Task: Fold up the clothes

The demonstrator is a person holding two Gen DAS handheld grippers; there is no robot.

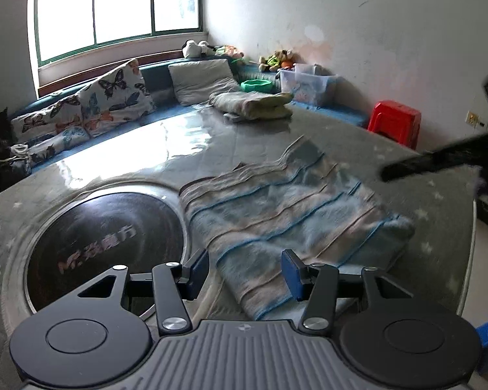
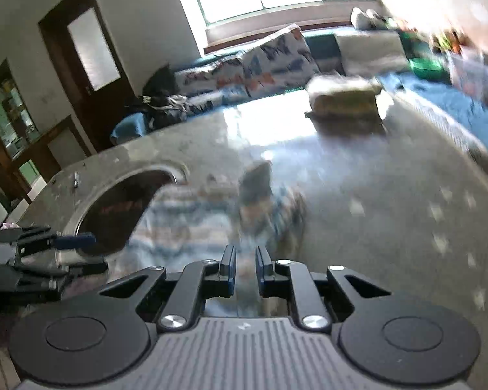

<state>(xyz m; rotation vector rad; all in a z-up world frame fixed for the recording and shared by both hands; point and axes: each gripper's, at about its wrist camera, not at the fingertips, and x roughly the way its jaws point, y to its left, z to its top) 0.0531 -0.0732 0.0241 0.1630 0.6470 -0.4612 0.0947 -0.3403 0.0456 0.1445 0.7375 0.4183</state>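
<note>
A blue and beige striped cloth (image 1: 276, 208) lies folded on the grey star-patterned table cover (image 1: 439, 247), and shows blurred in the right wrist view (image 2: 192, 221). My left gripper (image 1: 245, 271) is open over the cloth's near edge, one blue pad on each side and neither pressing it. From the right wrist view, the left gripper (image 2: 71, 256) sits at the left by the round inset. My right gripper (image 2: 245, 261) is shut to a thin gap with nothing in it, above the cloth's right part. The left wrist view shows it as a dark blurred bar (image 1: 406, 169).
A dark round inset (image 1: 104, 243) sits in the table left of the cloth. A folded blanket (image 1: 253, 104) lies at the table's far side. Behind it are butterfly pillows (image 1: 114, 97) on a blue bench, a clear plastic box (image 1: 305, 84) and a red stool (image 1: 395, 120).
</note>
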